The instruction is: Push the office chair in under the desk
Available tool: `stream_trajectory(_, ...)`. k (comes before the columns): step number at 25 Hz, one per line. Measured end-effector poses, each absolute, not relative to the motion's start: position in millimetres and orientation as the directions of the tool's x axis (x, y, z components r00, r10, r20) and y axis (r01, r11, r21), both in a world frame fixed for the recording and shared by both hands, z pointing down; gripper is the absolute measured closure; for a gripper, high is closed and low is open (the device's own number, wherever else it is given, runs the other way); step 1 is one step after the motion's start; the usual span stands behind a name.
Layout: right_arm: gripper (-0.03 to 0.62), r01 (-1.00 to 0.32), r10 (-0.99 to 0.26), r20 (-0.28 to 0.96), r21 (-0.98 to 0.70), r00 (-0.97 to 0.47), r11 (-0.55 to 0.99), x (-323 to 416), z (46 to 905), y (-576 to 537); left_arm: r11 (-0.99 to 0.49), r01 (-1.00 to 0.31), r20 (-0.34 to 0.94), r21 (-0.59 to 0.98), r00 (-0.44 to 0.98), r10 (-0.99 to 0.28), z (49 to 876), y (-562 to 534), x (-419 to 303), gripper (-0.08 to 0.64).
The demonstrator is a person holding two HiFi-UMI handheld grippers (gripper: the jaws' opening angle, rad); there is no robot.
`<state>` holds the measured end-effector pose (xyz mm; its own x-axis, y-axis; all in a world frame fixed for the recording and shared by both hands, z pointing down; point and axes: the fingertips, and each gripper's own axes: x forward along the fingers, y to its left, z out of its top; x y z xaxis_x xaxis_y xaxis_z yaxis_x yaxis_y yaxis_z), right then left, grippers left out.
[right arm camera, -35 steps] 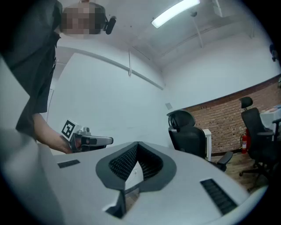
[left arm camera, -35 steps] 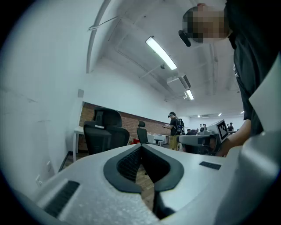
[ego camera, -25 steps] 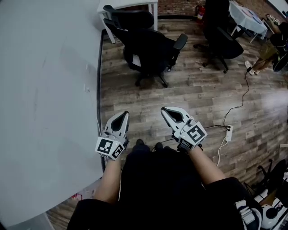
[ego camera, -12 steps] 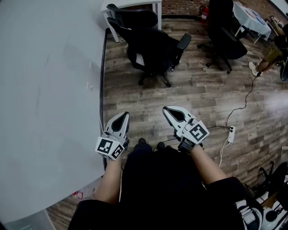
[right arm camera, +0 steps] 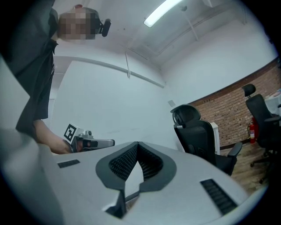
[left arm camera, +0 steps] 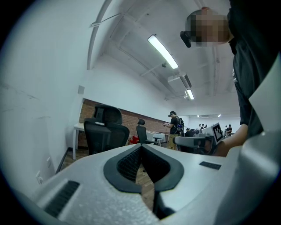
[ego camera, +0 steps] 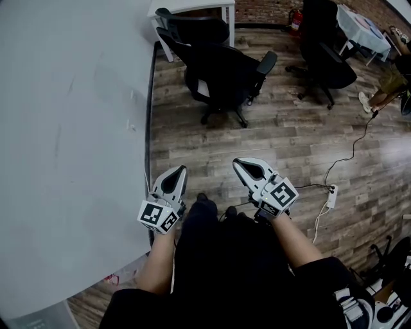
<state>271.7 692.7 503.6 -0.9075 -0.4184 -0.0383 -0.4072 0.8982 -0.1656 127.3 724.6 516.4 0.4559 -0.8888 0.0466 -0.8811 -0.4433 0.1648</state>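
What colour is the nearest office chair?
Black. The office chair shows clearest in the head view.

Shows a white wall (ego camera: 64, 128) across the left of the head view, bearing small white sockets (ego camera: 131, 125) and meeting a grey-brown wood-plank floor (ego camera: 282, 141) along a dark skirting (ego camera: 151, 115). Closes at the far end with a red-brick wall (ego camera: 260, 9), a red fire extinguisher (ego camera: 296, 19) at its foot. Includes, at upper right, a black swivel chair (ego camera: 324, 54) near a table under a white cloth (ego camera: 359, 29). Carries a black cable (ego camera: 352, 146) across the planks towards a white power strip (ego camera: 332, 196). Lit from a white ceiling (left arm camera: 131, 26) by long tube lamps (left arm camera: 163, 52).
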Motion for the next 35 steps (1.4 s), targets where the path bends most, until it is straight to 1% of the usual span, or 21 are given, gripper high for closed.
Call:
stream_trajectory(4,0.586,-0.394,-0.403,-0.024,-0.163,-0.915,0.904,260,509,684,-0.443,-0.878,0.054,0.18,0.458,-0.887,526,713,117,0.546)
stream_trajectory(7,0.586,-0.386,-0.399,-0.065,-0.153,-0.915,0.91,251,500,671,-0.457,-0.87,0.045,0.186,0.472,-0.881,529,696,115,0.546)
stream_trajectory(11,0.586,-0.417,-0.419,0.012,-0.129,-0.908,0.9,249,509,653,-0.483,-0.857,0.024,0.18,0.494,-0.869,523,672,110,0.546)
stream_trajectory(13,0.586,-0.431,-0.431,0.025,-0.11,-0.902,0.896,244,511,638,-0.495,-0.852,0.016,0.172,0.505,-0.863,521,656,100,0.546)
stream_trajectory(19,0.586,-0.474,-0.47,0.06,-0.095,-0.88,0.875,223,513,580,-0.517,-0.837,0.026,0.178,0.53,-0.848,525,596,59,0.546)
stream_trajectory(26,0.586,-0.542,-0.54,0.056,-0.044,-0.84,0.839,184,491,503,-0.578,-0.801,0.003,0.156,0.586,-0.81,504,509,-9,0.545)
stream_trajectory(28,0.586,-0.561,-0.56,0.044,-0.018,-0.827,0.828,175,479,485,-0.6,-0.788,-0.003,0.14,0.606,-0.796,494,488,-26,0.546)
stream_trajectory(31,0.584,-0.6,-0.601,0.065,0.034,-0.796,0.799,167,463,455,-0.628,-0.772,-0.007,0.104,0.63,-0.776,481,456,-47,0.545)
stream_trajectory(35,0.584,-0.629,-0.636,0.065,0.101,-0.769,0.771,158,442,423,-0.654,-0.754,0.002,0.065,0.655,-0.755,470,418,-71,0.545)
